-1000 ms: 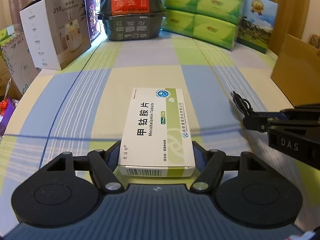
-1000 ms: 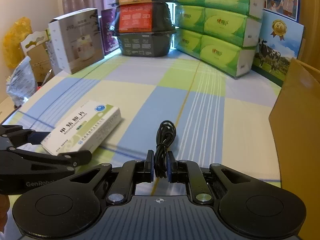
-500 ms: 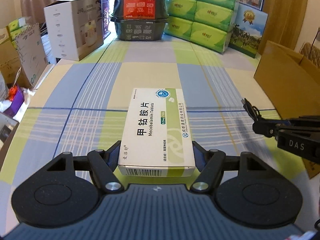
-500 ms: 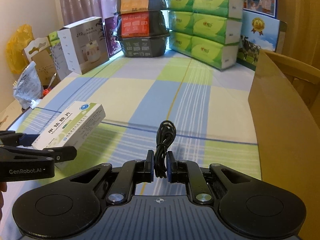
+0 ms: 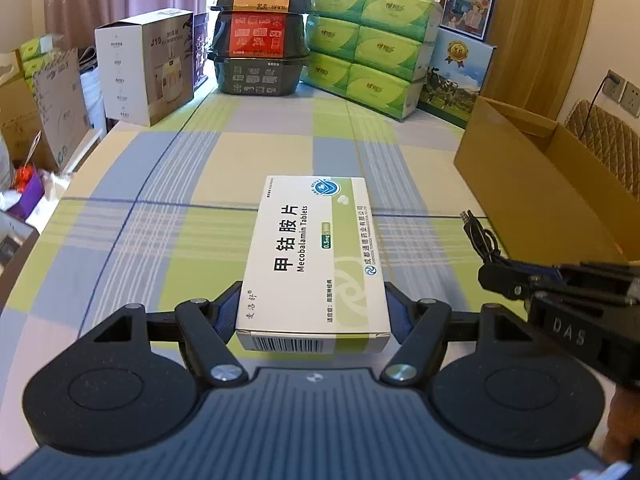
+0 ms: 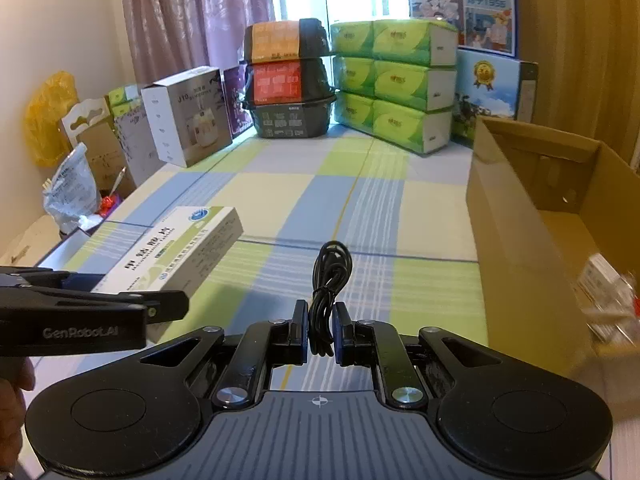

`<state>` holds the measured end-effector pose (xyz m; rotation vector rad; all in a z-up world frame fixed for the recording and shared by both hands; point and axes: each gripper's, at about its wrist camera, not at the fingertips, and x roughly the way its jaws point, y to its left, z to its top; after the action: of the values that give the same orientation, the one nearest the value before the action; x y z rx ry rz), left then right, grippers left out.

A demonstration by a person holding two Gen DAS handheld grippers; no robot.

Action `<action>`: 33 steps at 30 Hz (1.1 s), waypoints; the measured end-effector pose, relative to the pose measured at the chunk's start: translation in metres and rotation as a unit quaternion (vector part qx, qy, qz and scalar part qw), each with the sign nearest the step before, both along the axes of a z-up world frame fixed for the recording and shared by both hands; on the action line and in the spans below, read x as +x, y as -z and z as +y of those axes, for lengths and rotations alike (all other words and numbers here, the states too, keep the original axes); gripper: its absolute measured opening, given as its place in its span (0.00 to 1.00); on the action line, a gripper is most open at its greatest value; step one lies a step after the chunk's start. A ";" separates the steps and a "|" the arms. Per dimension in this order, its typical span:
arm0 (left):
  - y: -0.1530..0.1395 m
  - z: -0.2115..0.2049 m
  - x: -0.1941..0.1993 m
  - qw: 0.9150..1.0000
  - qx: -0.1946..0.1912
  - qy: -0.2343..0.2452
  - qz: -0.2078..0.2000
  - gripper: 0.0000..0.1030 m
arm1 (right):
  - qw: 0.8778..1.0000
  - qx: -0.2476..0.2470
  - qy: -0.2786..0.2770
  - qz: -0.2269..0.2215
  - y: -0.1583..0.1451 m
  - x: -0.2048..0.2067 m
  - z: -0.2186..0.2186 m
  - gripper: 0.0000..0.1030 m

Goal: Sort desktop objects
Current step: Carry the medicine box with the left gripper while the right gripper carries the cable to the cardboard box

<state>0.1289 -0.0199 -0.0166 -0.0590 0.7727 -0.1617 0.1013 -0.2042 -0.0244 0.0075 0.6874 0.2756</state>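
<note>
The left tool [image 5: 314,312] clamps a tablet box [image 5: 316,256] at frame centre; the right tool [image 6: 321,330] pinches a coiled cable [image 6: 330,280]. Carry both level over the cardboard box [image 6: 520,216] at right, apparently already holding items.

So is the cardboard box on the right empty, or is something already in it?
Not empty. The right wrist view looks into the open cardboard box and shows blurred packaged items lying inside; what they are cannot be told.
</note>
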 end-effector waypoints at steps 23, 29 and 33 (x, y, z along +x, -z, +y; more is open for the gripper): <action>-0.051 -0.038 -0.092 1.000 0.005 0.013 -0.001 0.65 | 0.998 0.025 0.035 -0.036 -0.064 -0.094 -0.042 0.08; -0.061 -0.051 -0.101 1.000 0.007 0.021 -0.008 0.65 | 0.998 0.027 0.046 -0.042 -0.070 -0.107 -0.057 0.08; -0.065 -0.061 -0.106 1.000 0.005 0.026 -0.010 0.65 | 0.997 0.029 0.058 -0.045 -0.076 -0.113 -0.071 0.08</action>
<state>0.0232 -0.0811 0.0485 -0.0280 0.7559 -0.2070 -0.0118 -0.2749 0.0514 0.0891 0.5864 0.1832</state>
